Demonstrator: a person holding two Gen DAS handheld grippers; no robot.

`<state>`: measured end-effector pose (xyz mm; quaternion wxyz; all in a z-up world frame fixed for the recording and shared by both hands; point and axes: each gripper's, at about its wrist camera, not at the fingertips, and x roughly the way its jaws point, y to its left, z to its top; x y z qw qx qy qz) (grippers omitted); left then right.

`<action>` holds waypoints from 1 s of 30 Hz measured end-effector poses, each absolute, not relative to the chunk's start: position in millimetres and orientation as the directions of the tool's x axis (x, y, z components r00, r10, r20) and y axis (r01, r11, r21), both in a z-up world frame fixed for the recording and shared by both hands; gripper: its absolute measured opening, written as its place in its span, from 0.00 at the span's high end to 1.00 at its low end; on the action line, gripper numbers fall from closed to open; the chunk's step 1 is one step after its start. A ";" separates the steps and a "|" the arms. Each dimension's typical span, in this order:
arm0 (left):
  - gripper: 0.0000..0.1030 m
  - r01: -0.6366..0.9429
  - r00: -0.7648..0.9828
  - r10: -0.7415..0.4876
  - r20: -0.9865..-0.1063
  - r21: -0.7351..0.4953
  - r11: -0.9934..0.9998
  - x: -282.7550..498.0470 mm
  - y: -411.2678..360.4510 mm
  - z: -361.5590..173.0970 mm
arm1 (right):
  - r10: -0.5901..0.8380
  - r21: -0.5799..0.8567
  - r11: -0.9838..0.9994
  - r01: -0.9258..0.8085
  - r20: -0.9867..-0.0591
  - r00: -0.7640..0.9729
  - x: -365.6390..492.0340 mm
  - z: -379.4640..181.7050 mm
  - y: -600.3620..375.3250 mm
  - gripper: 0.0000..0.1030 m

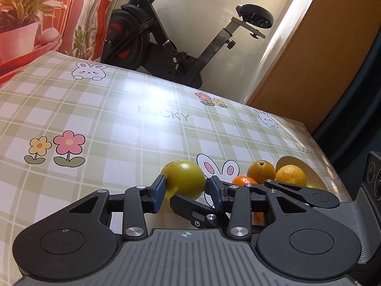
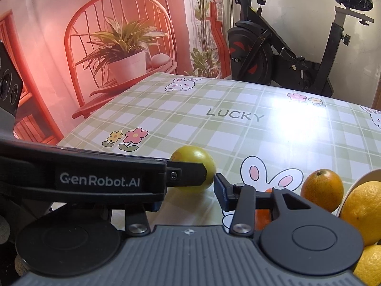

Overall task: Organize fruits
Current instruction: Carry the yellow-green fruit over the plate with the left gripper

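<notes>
A yellow-green round fruit (image 1: 184,178) (image 2: 194,160) rests on the checked tablecloth (image 1: 107,124). My left gripper (image 1: 187,189) has a blue pad against each side of its near half. That gripper's arm and one finger (image 2: 188,174) cross the right wrist view in front of the fruit. My right gripper (image 2: 189,197) stands open just short of the fruit, with only tablecloth in its gap and its left finger mostly hidden. An orange (image 1: 260,171) (image 2: 321,188) and a small mandarin (image 1: 243,180) (image 2: 262,214) lie to the right. A white bowl (image 1: 291,160) (image 2: 364,176) holds yellow citrus (image 2: 364,207).
An exercise bike (image 1: 166,35) (image 2: 285,52) stands just beyond the table's far edge. A printed backdrop with a chair and plant (image 2: 114,47) hangs at the left, and a wooden door (image 1: 321,59) is at the right. The bowl sits near the table's right edge.
</notes>
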<state>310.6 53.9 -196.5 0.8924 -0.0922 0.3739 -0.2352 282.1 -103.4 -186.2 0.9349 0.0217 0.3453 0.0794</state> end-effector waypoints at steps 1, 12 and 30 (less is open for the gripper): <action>0.59 0.350 0.612 -0.487 -0.624 -0.338 0.873 308.5 54.0 -196.4 | 0.163 0.085 0.986 -0.142 -0.634 0.756 277.6 -184.9 -102.4 0.57; 0.59 0.338 0.588 -0.503 -0.633 -0.373 0.864 307.9 57.2 -197.0 | 0.164 0.064 0.985 -0.160 -0.635 0.755 267.6 -184.9 -97.5 0.57; 0.60 0.317 0.611 -0.514 -0.601 -0.410 0.855 317.4 64.0 -198.2 | 0.127 -0.024 0.980 -0.196 -0.680 0.722 301.4 -200.7 -88.9 0.54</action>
